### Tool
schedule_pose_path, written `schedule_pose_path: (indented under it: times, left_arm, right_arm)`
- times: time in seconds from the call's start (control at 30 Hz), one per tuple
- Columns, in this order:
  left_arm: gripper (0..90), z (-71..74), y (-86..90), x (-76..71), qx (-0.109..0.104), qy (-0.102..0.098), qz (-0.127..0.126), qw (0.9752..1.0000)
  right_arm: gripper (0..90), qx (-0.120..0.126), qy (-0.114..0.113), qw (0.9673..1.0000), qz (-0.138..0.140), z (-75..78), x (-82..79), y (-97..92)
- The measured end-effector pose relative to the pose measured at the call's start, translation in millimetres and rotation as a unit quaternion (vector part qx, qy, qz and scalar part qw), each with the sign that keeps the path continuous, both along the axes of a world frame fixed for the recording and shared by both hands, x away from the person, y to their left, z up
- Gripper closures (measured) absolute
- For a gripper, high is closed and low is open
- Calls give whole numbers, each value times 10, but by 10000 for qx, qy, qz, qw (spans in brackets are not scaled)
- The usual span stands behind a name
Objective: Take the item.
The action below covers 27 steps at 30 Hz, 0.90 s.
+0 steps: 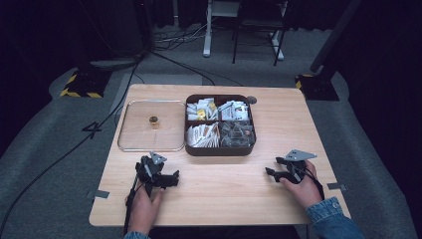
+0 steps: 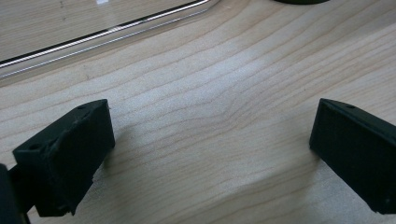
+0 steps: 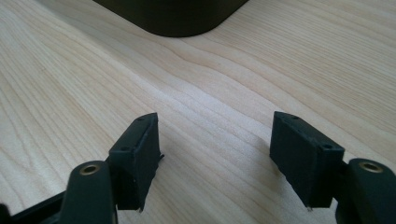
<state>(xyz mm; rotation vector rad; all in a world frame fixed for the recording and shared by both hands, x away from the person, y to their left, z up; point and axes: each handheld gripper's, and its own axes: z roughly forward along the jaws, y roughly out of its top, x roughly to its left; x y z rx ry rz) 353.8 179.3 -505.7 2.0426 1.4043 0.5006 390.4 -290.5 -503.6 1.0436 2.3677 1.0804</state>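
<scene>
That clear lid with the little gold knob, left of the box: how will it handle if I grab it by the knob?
The lid looks like rigid glass with a metal rim, so probably stiff, fairly heavy and breakable. The knob is small and round, so the jaws may slip. Lying flat on the table, it should slide, not tip.

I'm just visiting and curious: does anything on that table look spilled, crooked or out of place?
Nothing stands out. The dark divided box sits square on the table with its packets inside the compartments, and the clear lid lies flat beside it. Both hand-held grippers, left and right, rest open on bare wood.
</scene>
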Motion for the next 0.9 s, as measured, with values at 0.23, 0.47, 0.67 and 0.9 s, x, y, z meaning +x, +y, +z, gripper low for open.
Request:
schedule_pose_path:
  times: [0.23,0.47,0.67,0.9]
  left_arm:
    - [4,2,4,-3,20,-2,-7,10000]
    - [4,3,4,-5,18,6,-13,10000]
    - [4,3,5,-5,20,7,-15,10000]
    - [4,3,5,-5,18,6,-14,10000]
  right_arm:
    - [331,1,5,10000,0,1,2,0]
    - [331,-5,8,10000,6,1,4,1]
    - [349,16,18,10000,-1,3,7,-8]
    - [433,164,28,9999,-8,12,13,-44]
